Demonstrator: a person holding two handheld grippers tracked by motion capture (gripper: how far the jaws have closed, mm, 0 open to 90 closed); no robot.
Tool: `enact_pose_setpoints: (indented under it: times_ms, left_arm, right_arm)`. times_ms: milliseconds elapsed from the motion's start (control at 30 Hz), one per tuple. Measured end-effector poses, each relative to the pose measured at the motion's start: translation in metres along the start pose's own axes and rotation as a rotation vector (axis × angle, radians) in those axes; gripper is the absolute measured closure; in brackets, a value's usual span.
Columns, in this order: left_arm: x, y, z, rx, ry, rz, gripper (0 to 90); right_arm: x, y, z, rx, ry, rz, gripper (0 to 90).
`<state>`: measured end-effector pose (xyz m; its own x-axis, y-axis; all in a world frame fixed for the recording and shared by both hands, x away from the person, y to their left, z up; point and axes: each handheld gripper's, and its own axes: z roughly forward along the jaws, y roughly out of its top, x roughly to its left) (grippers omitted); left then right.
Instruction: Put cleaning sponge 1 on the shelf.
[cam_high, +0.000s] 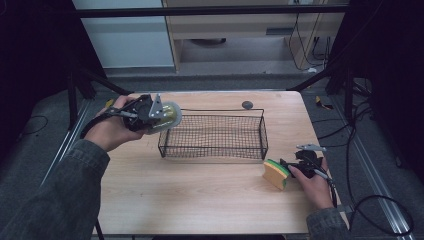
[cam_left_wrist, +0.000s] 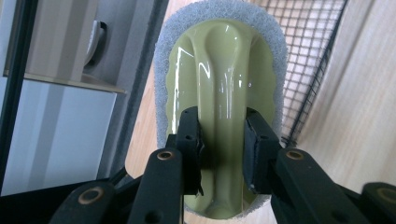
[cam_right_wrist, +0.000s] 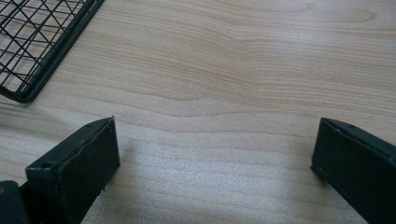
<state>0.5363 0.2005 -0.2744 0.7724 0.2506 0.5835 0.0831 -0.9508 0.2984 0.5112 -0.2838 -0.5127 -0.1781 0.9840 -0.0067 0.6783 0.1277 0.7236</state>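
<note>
At the basket's (cam_high: 214, 136) left end, the left tongs (cam_high: 159, 116) are gripping a scrubber (cam_left_wrist: 219, 84); they should be clearing its rim before letting go. Right tongs (cam_right_wrist: 215, 154) are gaping beside the sponge (cam_high: 276, 173).

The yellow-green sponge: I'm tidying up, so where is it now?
In the high view, the yellow-green sponge lies on the table at the right, just left of the right gripper, near the wire basket.

I see the table (cam_high: 200, 195) evenly lit, dark surroundings at nine and three o'clock, glare on the glossy scrubber (cam_left_wrist: 224, 70).
</note>
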Motion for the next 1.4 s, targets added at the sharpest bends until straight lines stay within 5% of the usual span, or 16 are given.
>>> enact_pose_setpoints:
  times_ms: [233, 700, 900, 1400]
  left_arm:
    - [-0.002, 0.015, 0.017, 0.023, 0.007, 0.047, 70.9]
    - [0.003, 0.035, 0.038, -0.011, 0.023, 0.08, 70.8]
    - [-0.004, 0.039, 0.052, 0.026, 0.016, 0.126, 70.8]
    - [-0.003, 0.04, 0.091, 0.015, -0.043, 0.103, 70.8]
  right_arm:
    - [0.0, 0.0, 0.0, 0.0, 0.002, 0.0, 1.1]
    - [0.0, 0.0, 0.0, -0.001, 0.005, -0.007, 0.9]
    - [0.0, 0.0, 0.001, -0.001, 0.007, -0.005, 0.8]
    - [0.001, 0.002, 0.002, 0.0, 0.011, -0.008, 0.8]
